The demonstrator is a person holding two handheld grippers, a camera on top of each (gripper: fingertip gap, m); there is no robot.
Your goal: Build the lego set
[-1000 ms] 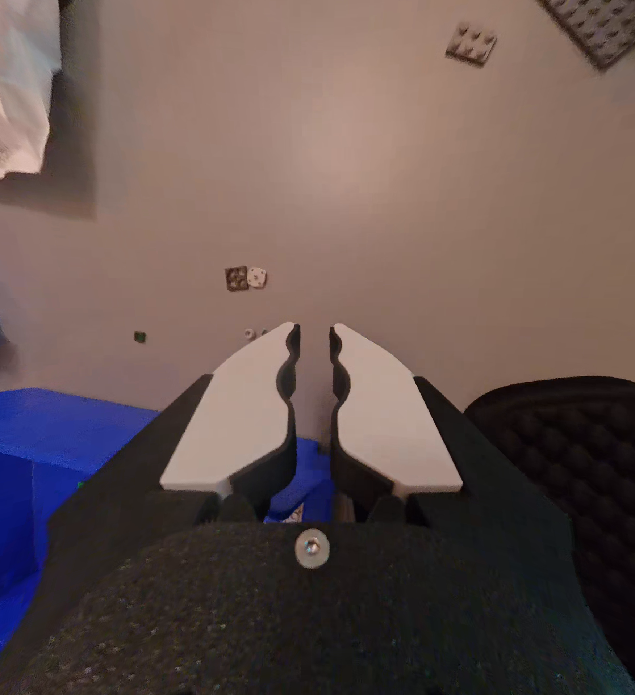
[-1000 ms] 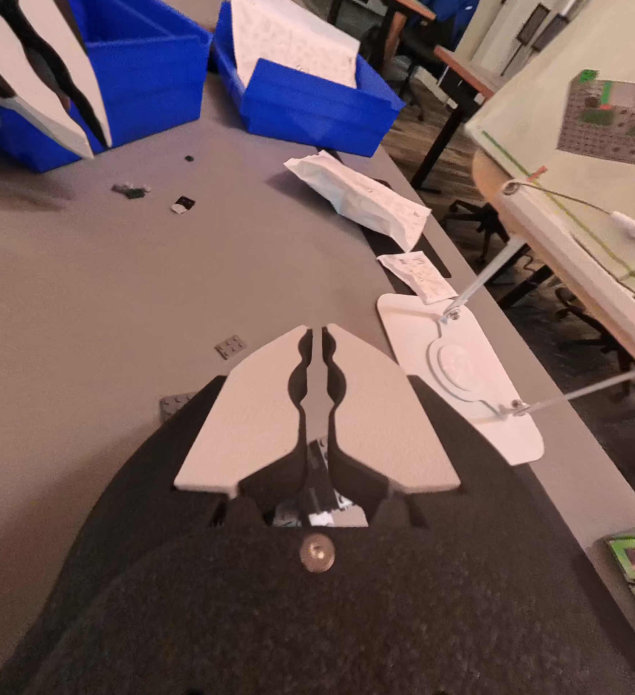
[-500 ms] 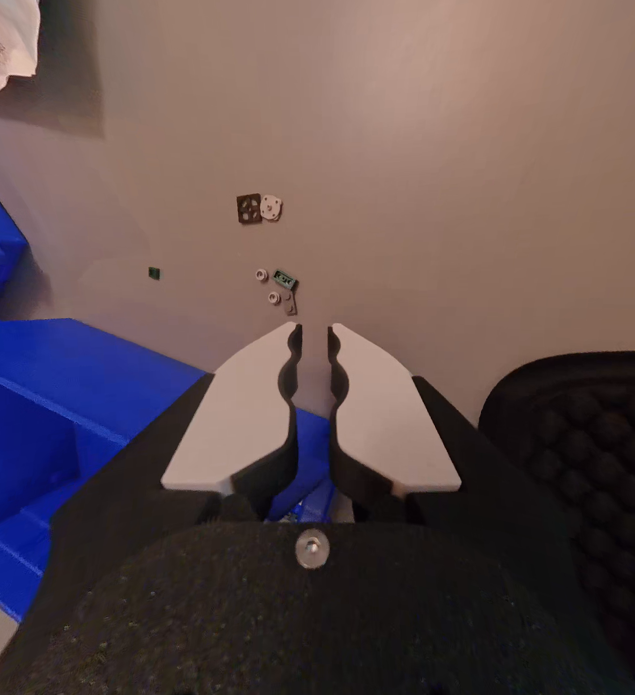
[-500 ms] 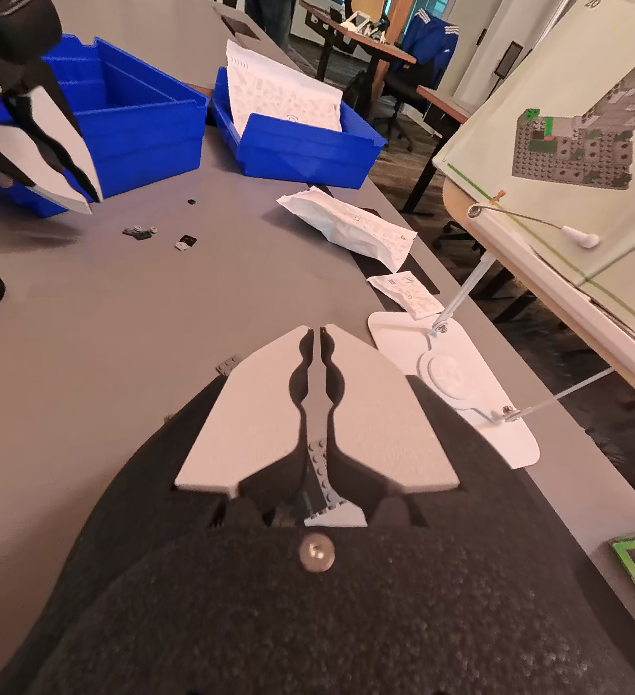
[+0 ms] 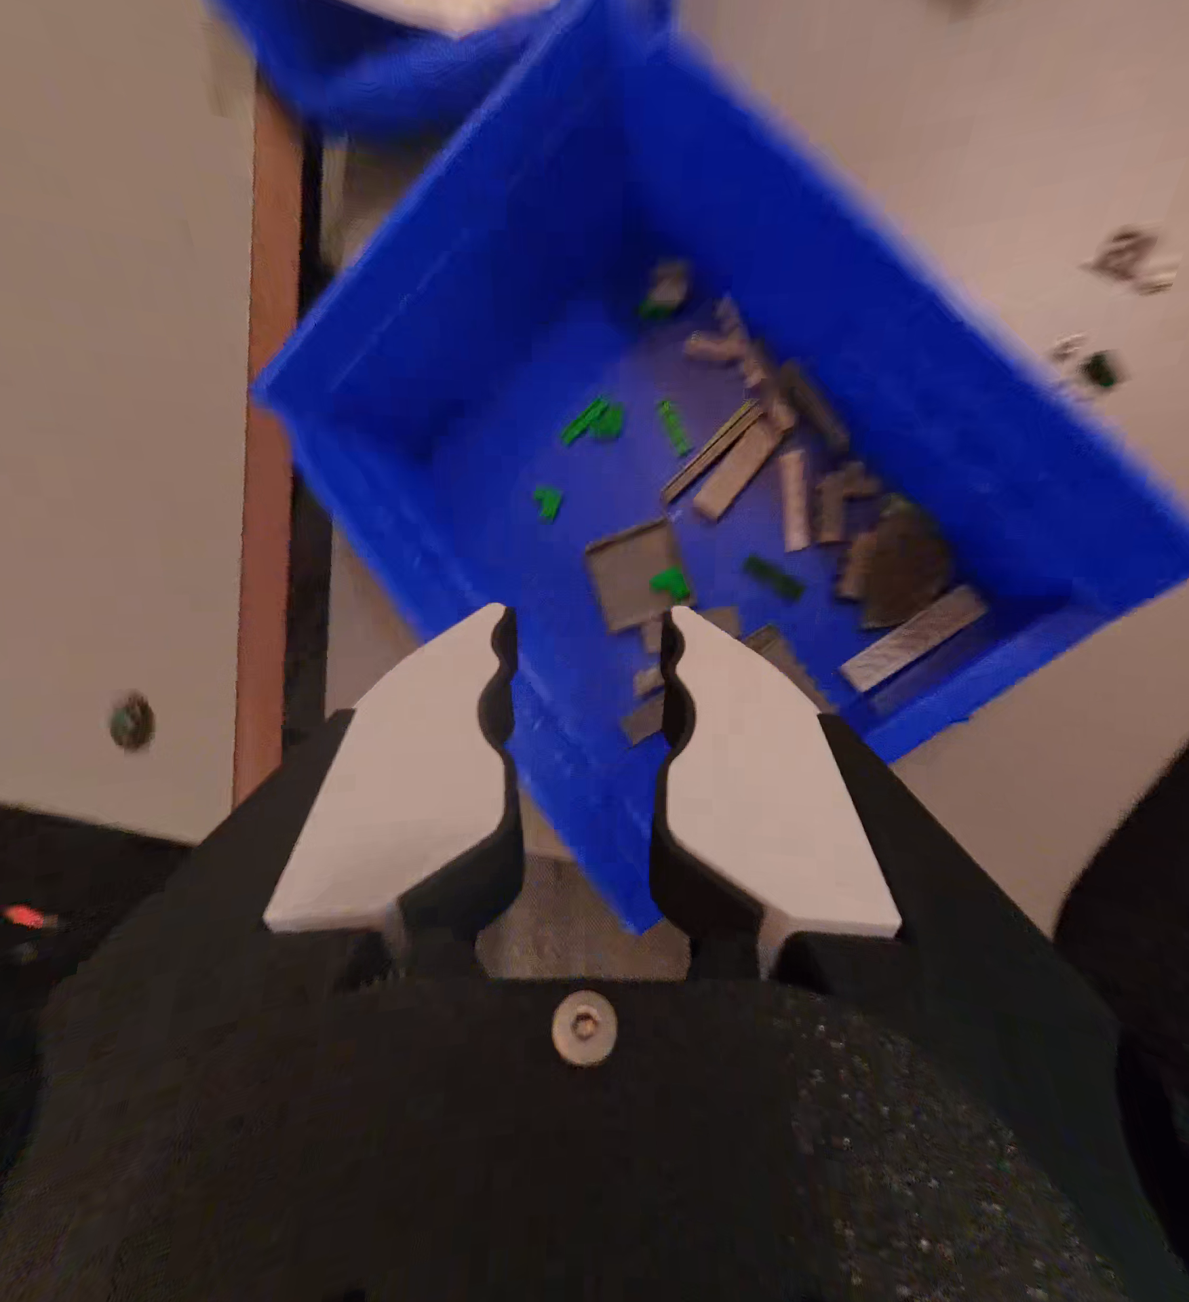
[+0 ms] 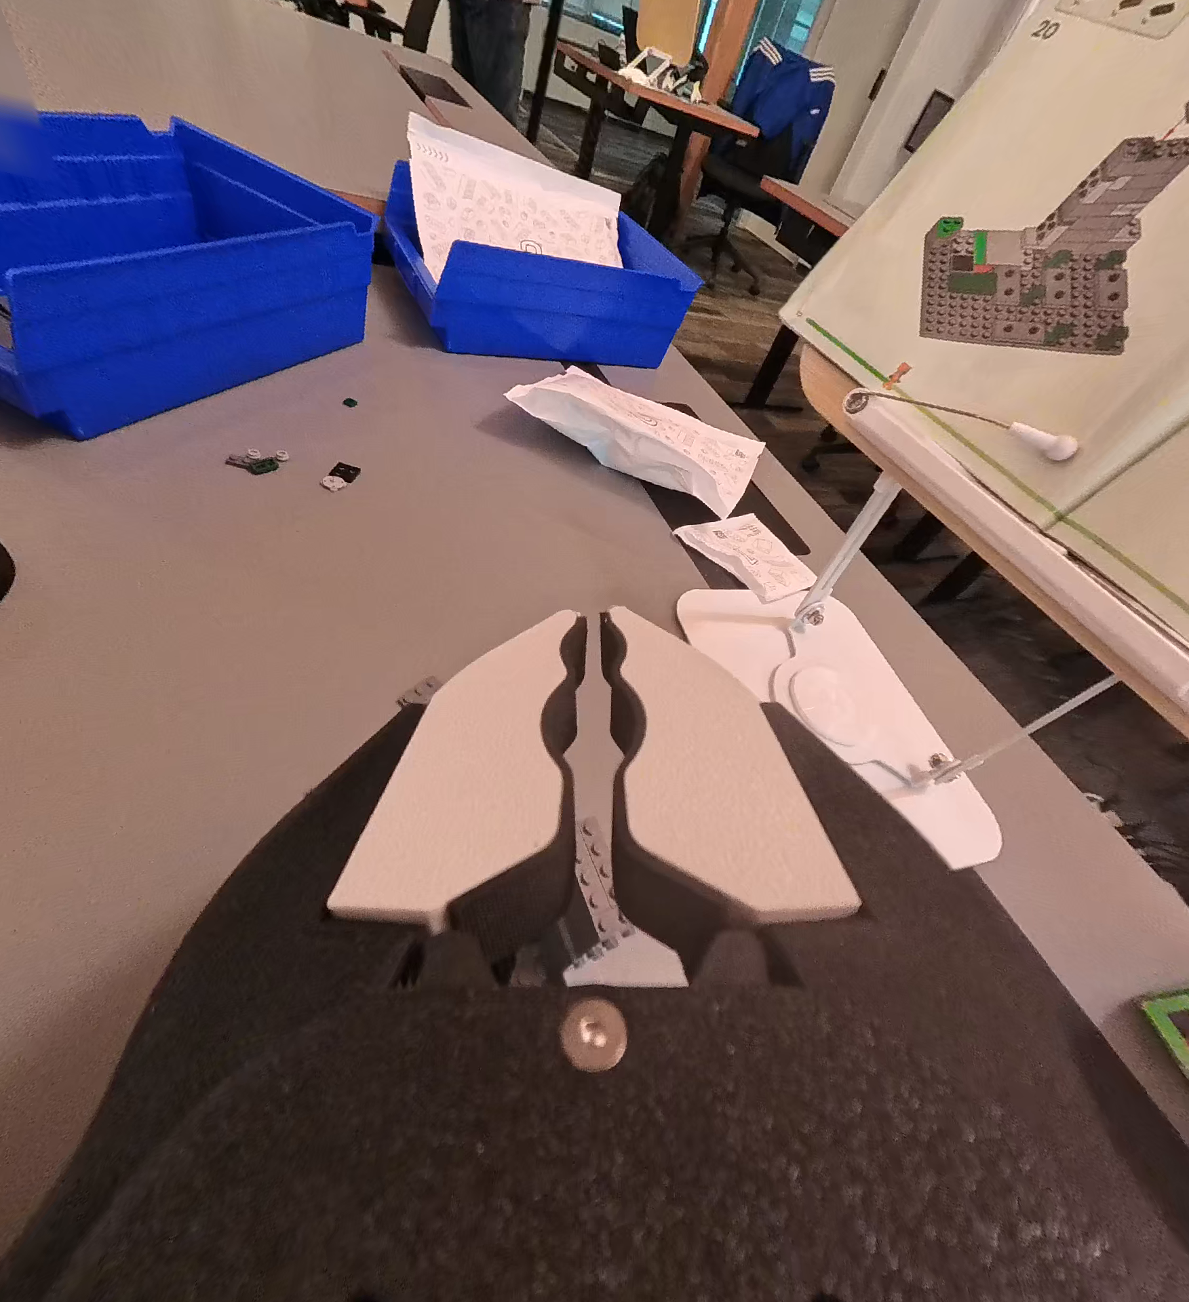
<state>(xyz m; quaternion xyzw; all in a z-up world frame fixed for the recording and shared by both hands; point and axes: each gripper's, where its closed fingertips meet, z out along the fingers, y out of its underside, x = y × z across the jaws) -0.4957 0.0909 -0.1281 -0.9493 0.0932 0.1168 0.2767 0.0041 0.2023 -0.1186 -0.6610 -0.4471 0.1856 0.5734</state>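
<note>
Left gripper (image 5: 588, 620), jaws parted, empty, above the blue bin (image 5: 478, 282) holding grey and green bricks (image 5: 739, 465). Right gripper (image 6: 593, 616), jaws nearly closed, empty, above the table (image 6: 295, 599); a grey plate (image 6: 595, 888) lies beneath it.

left gripper (image 5: 588, 620) fingers: smooth matt pale plastic over rough black foam-like body
gripper screw (image 5: 583, 1036): dull bare metal
blue bin (image 5: 958, 451): glossy moulded plastic, faintly scuffed inside
lego pieces (image 5: 739, 465): hard plastic, grey and green
table (image 6: 295, 599): smooth matt grey laminate
right gripper (image 6: 593, 618) body: grainy black, speckled
paper bags (image 6: 637, 437): thin crinkled white paper, printed
stand base (image 6: 859, 711): smooth white plastic, slight sheen
stand rods (image 6: 845, 556): thin bright metal
instruction page (image 6: 1042, 282): matt printed paper
</note>
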